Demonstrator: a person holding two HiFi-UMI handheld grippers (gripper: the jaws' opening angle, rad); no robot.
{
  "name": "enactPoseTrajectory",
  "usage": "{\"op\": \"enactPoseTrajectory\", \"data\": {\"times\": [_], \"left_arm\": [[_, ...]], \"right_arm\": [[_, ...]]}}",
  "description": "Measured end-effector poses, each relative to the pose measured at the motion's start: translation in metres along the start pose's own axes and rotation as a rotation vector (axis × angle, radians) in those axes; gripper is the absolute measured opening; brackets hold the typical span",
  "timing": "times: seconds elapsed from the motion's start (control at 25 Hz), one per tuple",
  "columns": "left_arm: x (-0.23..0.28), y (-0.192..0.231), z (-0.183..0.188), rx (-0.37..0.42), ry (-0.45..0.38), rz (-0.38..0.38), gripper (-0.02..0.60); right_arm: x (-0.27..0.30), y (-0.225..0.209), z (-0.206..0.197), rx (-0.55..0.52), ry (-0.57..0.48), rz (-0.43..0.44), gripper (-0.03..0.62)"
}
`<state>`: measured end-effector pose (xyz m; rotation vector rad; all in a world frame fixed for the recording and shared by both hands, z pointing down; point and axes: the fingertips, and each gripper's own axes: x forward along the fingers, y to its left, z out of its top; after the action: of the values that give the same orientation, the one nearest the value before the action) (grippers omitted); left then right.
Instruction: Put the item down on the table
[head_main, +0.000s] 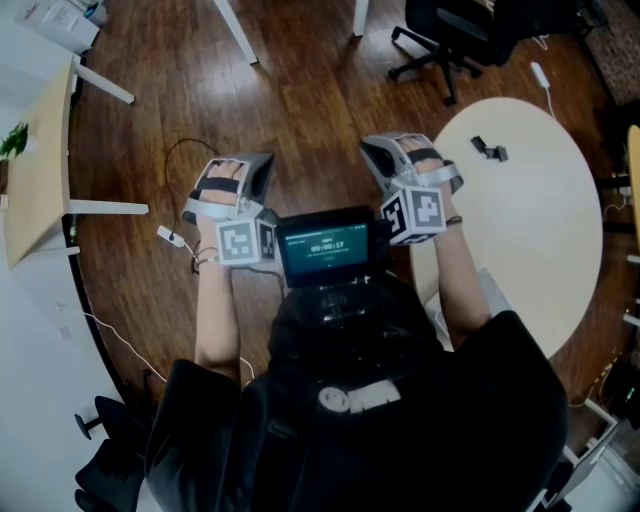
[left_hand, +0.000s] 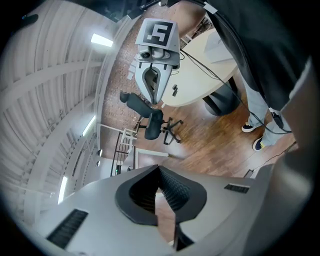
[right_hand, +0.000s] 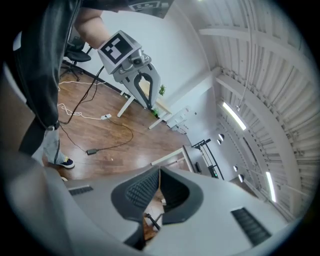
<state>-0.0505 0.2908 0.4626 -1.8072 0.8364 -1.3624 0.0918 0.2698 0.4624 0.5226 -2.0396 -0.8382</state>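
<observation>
- Holding the left tool and the right tool side by side near the chest, flanking a small screen, the person has both over the wooden floor. This reads as a resting pose, not a reach.
- Left tool: pads pressed together, nothing between them.
- Right tool: pads closed at the tips as well. A thin dark sliver shows low in the gap and I cannot tell what it is, but no item appears to be pinched.
- A small dark item lies on the far part of the round table, right of both tools and well apart from them.
- Judgement: with both tools empty, the item is probably already set down.
</observation>
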Motion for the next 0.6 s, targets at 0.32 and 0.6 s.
{"op": "enactPoseTrajectory", "data": {"times": [0.32,0.6], "left_arm": [[0.012,0.073,-0.019,0.055,0.061,0.082,0.001],[0.006,0.154,0.004,0.105,0.061,0.175,0.001]], "right_arm": [[-0.006,-0.076,-0.002,-0.099,0.039,-0.133,0.018],[-0.026,-0.161,0.045,-0.211,-0.013,-0.267,0.018]]}}
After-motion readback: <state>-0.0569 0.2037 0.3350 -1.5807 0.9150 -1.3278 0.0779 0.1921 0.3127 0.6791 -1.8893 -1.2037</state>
